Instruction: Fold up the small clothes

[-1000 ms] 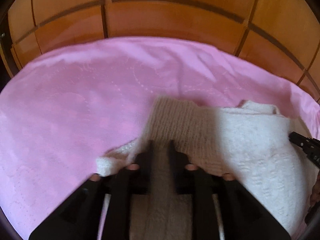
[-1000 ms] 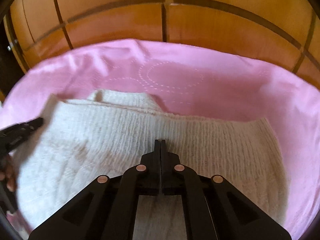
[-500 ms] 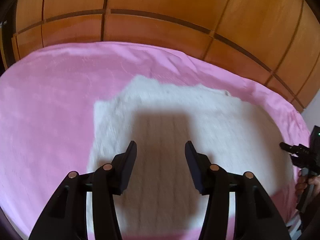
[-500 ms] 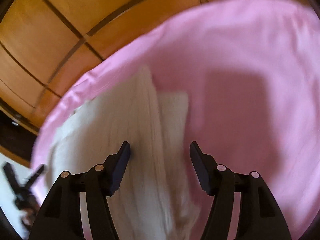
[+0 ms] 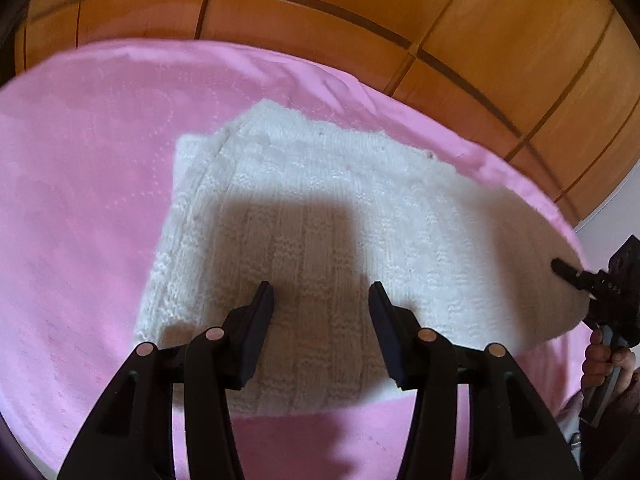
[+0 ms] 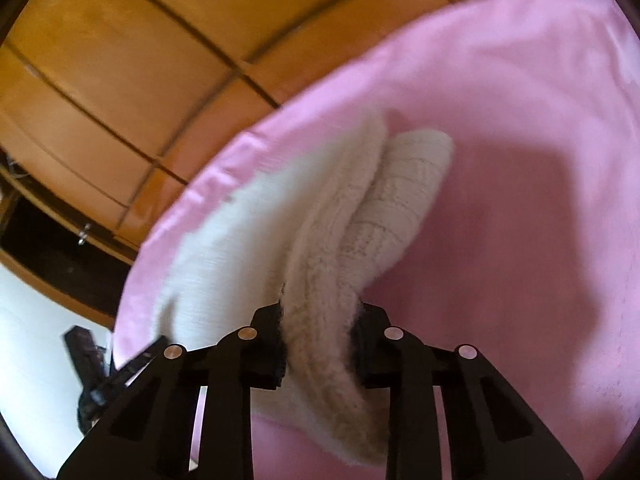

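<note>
pink bedspread (image 5: 80, 216) fills the view with wood panelling (image 5: 500, 32) behind it, and the white knitted garment (image 5: 320, 208) lies folded on the pink just ahead of the left gripper (image 5: 321, 296), whose jaws hang apart over it, pinching nothing. over on the right gripper (image 6: 318, 312), the jaws have just been closing and now squeeze a thick folded edge of that knit between them.
</note>
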Demonstrator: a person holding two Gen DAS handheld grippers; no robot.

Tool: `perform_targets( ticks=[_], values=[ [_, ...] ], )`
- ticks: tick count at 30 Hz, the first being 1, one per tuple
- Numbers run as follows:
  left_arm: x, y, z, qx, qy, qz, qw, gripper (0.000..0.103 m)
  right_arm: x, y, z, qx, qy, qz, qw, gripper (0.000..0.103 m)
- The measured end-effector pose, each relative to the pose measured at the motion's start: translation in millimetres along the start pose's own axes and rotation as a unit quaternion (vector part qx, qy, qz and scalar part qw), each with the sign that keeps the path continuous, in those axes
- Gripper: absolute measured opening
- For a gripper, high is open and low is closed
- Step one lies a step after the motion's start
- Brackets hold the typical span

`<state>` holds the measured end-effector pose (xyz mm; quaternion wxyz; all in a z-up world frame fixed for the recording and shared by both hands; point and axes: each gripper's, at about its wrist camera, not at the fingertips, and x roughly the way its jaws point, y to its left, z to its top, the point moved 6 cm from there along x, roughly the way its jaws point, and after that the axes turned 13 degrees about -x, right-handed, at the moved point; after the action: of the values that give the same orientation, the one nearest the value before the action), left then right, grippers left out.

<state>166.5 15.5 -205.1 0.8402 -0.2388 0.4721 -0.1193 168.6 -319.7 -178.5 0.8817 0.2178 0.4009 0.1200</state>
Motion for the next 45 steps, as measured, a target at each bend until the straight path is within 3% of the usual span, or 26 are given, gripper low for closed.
perform_targets(
  ticks=[6, 11, 15, 18, 21, 23, 25, 30, 35, 41, 44, 45],
  values=[
    [-18, 14, 12, -0.039, -0.005, -0.046, 0.9982, 0.046, -6, 103, 48, -0.072, -0.029, 0.053, 0.996, 0.020],
    [-48, 42, 24, -0.068, -0.029, -0.062, 0.9953, 0.047, 35, 204, 68, -0.145, -0.015, 0.095, 0.985, 0.019],
    [-63, 69, 26, -0.103, -0.036, -0.071, 0.9914, 0.048, 94, 261, 46, -0.199, 0.036, 0.106, 0.974, 0.019],
    [-68, 84, 25, -0.124, -0.035, -0.075, 0.9889, 0.050, 147, 286, 12, -0.242, 0.090, 0.081, 0.963, 0.019],
    [-70, 89, 24, -0.137, -0.033, -0.087, 0.9862, 0.059, 170, 296, -18, -0.276, 0.117, 0.056, 0.952, 0.019],
    [-71, 87, 25, -0.144, -0.028, -0.103, 0.9838, 0.060, 175, 303, -29, -0.308, 0.117, 0.051, 0.943, 0.027],
    [-76, 85, 26, -0.144, -0.029, -0.114, 0.9825, 0.062, 159, 300, -32, -0.317, 0.105, 0.069, 0.940, 0.049],
    [-77, 69, 35, -0.151, -0.017, -0.153, 0.9765, 0.068, 117, 289, -21, -0.301, 0.068, 0.101, 0.946, 0.059],
    [-75, 49, 42, -0.146, 0.011, -0.185, 0.9717, 0.077, 68, 231, -24, -0.274, 0.041, 0.054, 0.959, 0.059],
    [-48, 18, 36, -0.118, 0.073, -0.153, 0.9785, 0.080, 48, 144, -56, -0.232, 0.065, -0.033, 0.970, 0.059],
    [-35, 7, 32, -0.103, 0.094, -0.131, 0.9816, 0.077, 52, 136, -71, -0.240, 0.073, -0.046, 0.967, 0.059],
    [-33, 5, 32, -0.100, 0.096, -0.125, 0.9823, 0.070, 57, 141, -74, -0.248, 0.074, -0.045, 0.965, 0.059]
  ],
)
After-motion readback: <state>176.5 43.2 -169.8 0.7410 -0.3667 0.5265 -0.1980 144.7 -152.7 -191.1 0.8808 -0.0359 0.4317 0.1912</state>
